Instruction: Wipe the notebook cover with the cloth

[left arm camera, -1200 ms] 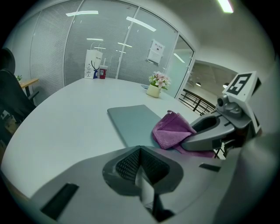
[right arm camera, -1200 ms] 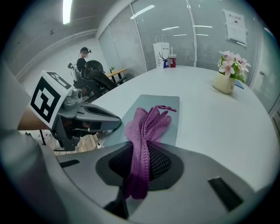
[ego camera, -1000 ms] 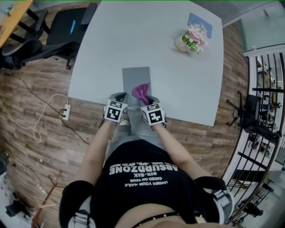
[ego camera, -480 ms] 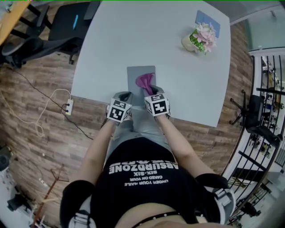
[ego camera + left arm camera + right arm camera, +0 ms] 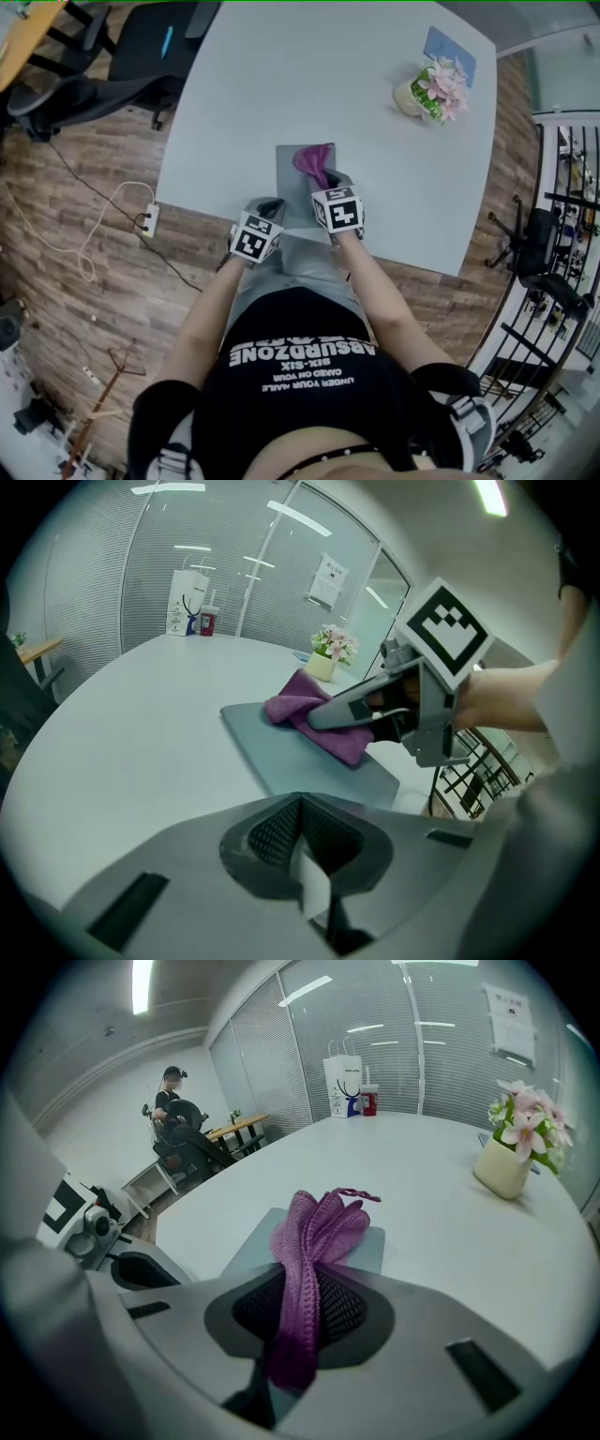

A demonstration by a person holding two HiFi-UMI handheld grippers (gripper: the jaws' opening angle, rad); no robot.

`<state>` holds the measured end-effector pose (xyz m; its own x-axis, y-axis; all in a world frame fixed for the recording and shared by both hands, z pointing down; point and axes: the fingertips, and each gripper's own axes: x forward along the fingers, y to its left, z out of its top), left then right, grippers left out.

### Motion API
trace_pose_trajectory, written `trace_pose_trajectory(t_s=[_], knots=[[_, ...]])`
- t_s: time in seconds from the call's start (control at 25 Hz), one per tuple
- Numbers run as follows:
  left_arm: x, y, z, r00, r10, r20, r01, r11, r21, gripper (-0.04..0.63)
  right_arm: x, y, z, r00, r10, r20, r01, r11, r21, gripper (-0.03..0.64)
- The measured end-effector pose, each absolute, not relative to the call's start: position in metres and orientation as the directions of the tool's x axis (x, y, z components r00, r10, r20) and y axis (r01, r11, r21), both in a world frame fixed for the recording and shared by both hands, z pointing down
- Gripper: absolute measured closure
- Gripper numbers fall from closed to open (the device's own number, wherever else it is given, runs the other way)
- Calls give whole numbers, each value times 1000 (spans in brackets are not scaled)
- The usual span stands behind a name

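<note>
The right gripper [image 5: 298, 1321] is clamped on the cloth [image 5: 319, 1222]. The purple fabric runs up between the jaws and bunches out toward 12 o'clock. Its free end lies on the far end of the grey notebook [image 5: 291, 192].

The notebook lies flat on the table [image 5: 244, 94], at the near edge in front of the person, with its long side running from 6 to 12 o'clock.

The left gripper [image 5: 270, 208] has its jaws together. It sits at 7 o'clock from the notebook, just beside the near-left corner. Whether it touches the cover cannot be told.

A flower pot [image 5: 427, 92] stands at 2 o'clock from the notebook, well apart from it, with a blue card [image 5: 450, 54] just beyond. An office chair [image 5: 141, 47] stands off the table at 10 o'clock.
</note>
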<state>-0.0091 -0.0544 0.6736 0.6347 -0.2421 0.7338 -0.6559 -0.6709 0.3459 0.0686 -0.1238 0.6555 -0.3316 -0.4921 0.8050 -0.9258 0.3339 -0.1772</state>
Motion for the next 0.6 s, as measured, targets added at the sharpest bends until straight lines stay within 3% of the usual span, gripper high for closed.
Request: trace_pose_trajectory(t_s=[0.6], knots=[[-7,-55,674,636,-188,748,-632,-683,366,578,77,-183,654,-343,-471,813,-911,377,-166,535]])
